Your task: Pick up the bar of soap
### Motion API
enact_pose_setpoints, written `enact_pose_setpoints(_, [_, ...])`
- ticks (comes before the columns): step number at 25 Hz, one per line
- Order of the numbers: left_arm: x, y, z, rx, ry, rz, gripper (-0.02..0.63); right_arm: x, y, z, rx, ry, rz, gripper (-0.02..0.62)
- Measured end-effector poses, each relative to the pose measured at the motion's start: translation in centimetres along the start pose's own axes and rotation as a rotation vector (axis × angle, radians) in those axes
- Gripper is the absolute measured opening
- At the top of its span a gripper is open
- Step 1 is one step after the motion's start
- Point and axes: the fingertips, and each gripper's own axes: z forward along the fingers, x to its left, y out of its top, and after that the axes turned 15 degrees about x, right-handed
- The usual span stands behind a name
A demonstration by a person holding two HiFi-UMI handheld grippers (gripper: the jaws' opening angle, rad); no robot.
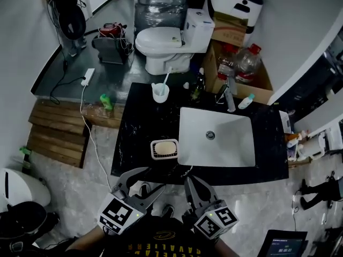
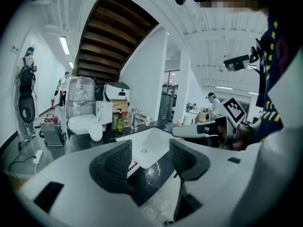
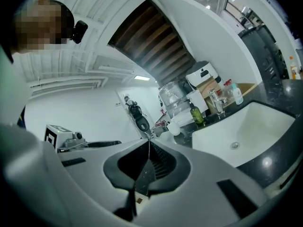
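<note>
From the head view, the bar of soap point(image 1: 165, 147) lies in a white soap dish point(image 1: 154, 150) on the black counter point(image 1: 140, 123), just beside the left edge of the white sink point(image 1: 230, 143). Its long axis runs side to side, along the counter's front edge. It lies ahead of both my tools and between their lines, a little right of my left gripper point(image 1: 143, 180) and a little left of my right gripper point(image 1: 191, 183). It looks about as near to one as to the other. Both tools hang over the floor, short of the counter's front edge and apart from the dish. In the left gripper view, the jaws stand wide apart with nothing between them. Through the gap I see the dark counter and a corner of the dish low beside the left pad, and the sink beyond. The bar itself I cannot make out there. In the right gripper view, the jaws are pressed together on nothing and point over the sink, and neither dish nor soap is in sight. I judge the left gripper better placed: it is already spread, and it must go forward and slightly right to close across the bar's short width.
</note>
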Motion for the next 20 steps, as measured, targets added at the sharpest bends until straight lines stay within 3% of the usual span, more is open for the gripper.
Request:
enact_pose_setpoints(9, [7.5,-0.4,2.4,0.02,-0.029,0.002,0.256,-0.7,1.9,4.5,0.008,-0.105,0.018,0.018])
enact_pose_setpoints(16, [9.2,-2.3,5.5,0.13,-0.079,0.084,0.256,-1.2,2.1,6.1,0.013,-0.15,0.045,0.018])
enact_pose_setpoints(20, [9.5,-2.4,7.3,0.173,-0.053,0.127,0.256,-2.4,2.6,6.2,0.012,-0.15,0.053,0.018])
